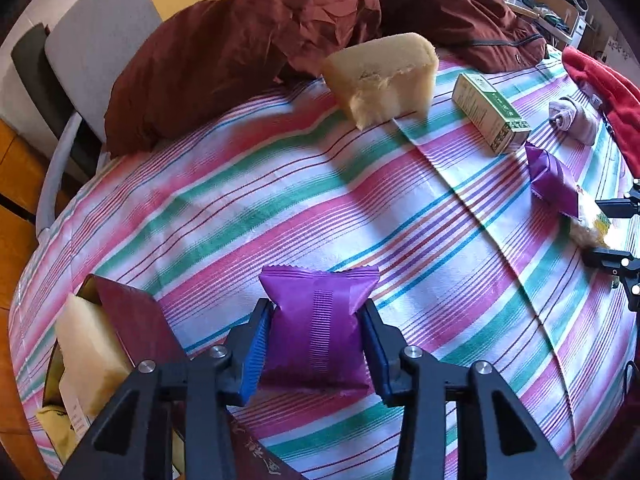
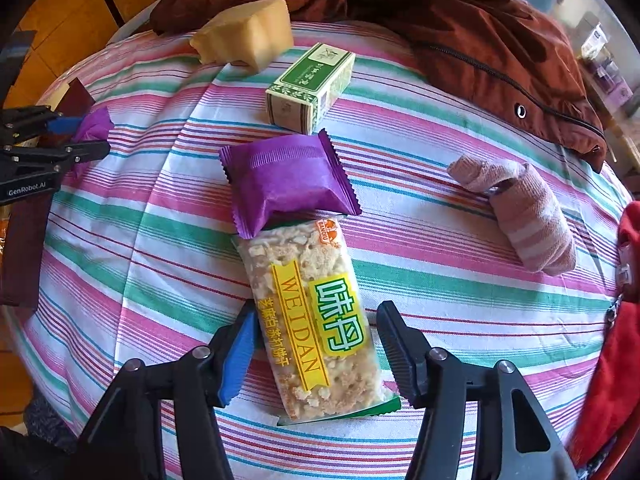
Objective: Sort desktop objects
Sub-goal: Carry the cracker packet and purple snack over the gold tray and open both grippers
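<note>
Slippage is my worry: I have the left gripper clamped on a purple snack packet, its blue pads pinching the puffy foil at both sides so the wrapper waists in. That film looks slick and air-filled, so I judge it could squirt out or twist once lifted, or the pinch could crush what is inside. The packet lies on the striped cloth near my edge of the table, just beside a dark red box with a pale sponge block in it.

My right gripper straddles a clear cracker bar, jaws apart and not pressing, though the blue pad looks close to the wrapper's edge. A second purple packet overlaps the bar's far end, so pulling the bar could drag it along. Beyond sit a green carton, another sponge and a rolled sock.
</note>
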Demonstrator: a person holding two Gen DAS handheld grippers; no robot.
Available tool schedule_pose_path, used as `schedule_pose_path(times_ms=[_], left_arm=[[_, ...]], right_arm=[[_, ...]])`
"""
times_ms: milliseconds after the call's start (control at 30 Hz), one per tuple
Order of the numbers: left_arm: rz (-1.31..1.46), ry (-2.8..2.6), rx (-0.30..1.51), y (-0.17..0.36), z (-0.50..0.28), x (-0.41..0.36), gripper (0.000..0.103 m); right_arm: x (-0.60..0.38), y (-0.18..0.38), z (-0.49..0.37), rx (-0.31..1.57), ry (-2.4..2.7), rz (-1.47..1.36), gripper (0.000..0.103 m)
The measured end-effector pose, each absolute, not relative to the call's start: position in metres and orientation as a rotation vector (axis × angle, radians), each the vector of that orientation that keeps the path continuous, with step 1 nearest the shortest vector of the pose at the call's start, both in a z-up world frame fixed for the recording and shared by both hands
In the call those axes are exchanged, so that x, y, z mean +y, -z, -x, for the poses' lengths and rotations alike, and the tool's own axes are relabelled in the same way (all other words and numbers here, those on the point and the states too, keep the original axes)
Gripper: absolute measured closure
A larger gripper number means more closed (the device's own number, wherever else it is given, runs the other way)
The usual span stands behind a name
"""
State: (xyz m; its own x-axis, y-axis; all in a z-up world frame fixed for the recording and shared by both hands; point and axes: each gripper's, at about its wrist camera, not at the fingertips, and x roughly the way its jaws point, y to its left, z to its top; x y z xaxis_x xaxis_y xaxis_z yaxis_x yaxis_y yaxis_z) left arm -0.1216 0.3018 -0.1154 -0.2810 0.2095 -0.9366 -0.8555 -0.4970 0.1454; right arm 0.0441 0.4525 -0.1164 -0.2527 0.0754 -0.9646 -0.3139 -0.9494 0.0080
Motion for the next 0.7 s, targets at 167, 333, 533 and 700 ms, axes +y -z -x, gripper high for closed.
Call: schedule_pose_path(times_ms=[167,333,533,700], left_arm=[[1.191,-1.858,0.869,0.114,0.113,0.298,0.062],[1.175,-1.871,0.796,0.098,0.104,0.287,0.063],[1.097,-1.905,0.729,0.06,0.087,0.273,0.063],[1.025,-1.976,0.603,0.016,0.076,0.253,0.063]], right_arm=[[0.443,0.111,-0.044,0.259,-2.312,1.745,0.051],[0.437,0.107,-0.044,0.267,-2.319,1.747,0.053],[0.429,0.095,-0.048,0.287,-2.348,1.716,0.053],[0.426,0.075,-0.056,0.381,-2.425,1.626,0.053]])
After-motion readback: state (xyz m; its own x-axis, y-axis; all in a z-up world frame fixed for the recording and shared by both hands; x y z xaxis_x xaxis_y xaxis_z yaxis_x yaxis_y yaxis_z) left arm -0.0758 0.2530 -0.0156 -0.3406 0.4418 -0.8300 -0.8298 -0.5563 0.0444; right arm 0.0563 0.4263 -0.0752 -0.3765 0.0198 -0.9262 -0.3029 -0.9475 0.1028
